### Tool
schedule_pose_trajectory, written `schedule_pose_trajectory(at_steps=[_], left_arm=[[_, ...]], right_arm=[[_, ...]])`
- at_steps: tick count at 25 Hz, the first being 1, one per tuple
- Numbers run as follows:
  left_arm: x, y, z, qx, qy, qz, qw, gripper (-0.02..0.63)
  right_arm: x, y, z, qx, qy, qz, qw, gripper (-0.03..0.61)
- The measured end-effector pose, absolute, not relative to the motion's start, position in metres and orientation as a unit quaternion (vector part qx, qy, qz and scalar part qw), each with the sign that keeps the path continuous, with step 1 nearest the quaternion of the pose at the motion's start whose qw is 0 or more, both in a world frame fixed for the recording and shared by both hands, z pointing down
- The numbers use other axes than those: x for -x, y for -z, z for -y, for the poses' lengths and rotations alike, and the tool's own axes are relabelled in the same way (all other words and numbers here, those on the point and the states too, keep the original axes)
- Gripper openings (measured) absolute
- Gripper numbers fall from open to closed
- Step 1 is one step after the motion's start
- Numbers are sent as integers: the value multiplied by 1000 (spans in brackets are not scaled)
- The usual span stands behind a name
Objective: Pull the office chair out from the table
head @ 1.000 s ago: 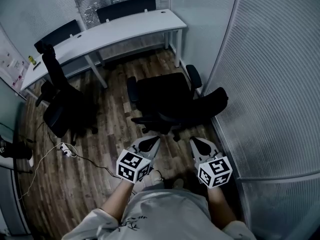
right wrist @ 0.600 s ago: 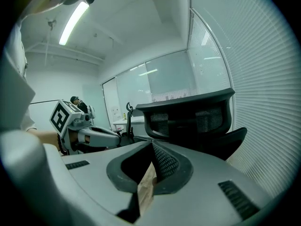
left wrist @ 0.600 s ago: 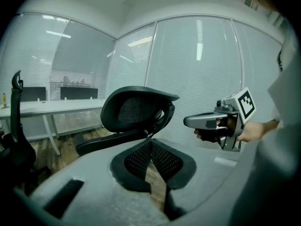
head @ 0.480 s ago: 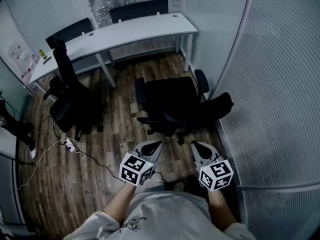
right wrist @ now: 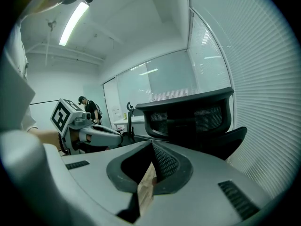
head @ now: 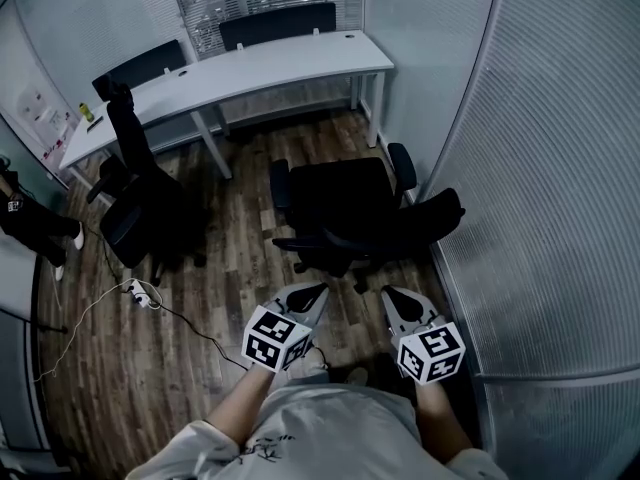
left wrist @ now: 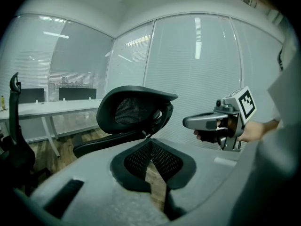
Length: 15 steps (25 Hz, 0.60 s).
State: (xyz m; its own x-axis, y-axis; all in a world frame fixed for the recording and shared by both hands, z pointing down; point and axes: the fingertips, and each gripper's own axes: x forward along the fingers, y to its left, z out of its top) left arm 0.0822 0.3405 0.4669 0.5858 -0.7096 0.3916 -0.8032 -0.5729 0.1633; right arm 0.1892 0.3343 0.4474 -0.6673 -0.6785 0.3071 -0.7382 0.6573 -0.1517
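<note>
A black office chair stands on the wood floor, away from the white table, its backrest toward me. My left gripper and right gripper hover side by side just short of the backrest, both shut and empty. In the left gripper view the mesh backrest is ahead of the shut jaws, and the right gripper shows at the right. In the right gripper view the backrest fills the middle and the left gripper shows at the left.
A second black chair stands left by the table. Two more chair backs rise behind the table. A ribbed glass wall runs close on the right. A power strip with cable lies on the floor. A person stands at the far left.
The view has shifted a little, so the chair and table sit slightly further right in the frame. Both grippers stay shut in about the same place. The person at the left edge has moved.
</note>
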Motion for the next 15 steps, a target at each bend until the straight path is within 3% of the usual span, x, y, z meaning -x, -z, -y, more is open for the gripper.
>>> schedule_pose_trajectory(at_steps=[15], left_arm=[[-80, -466, -341, -877, -146, 428, 162, 11]], right_arm=[[-189, -449, -333, -389, -132, 904, 118, 6]])
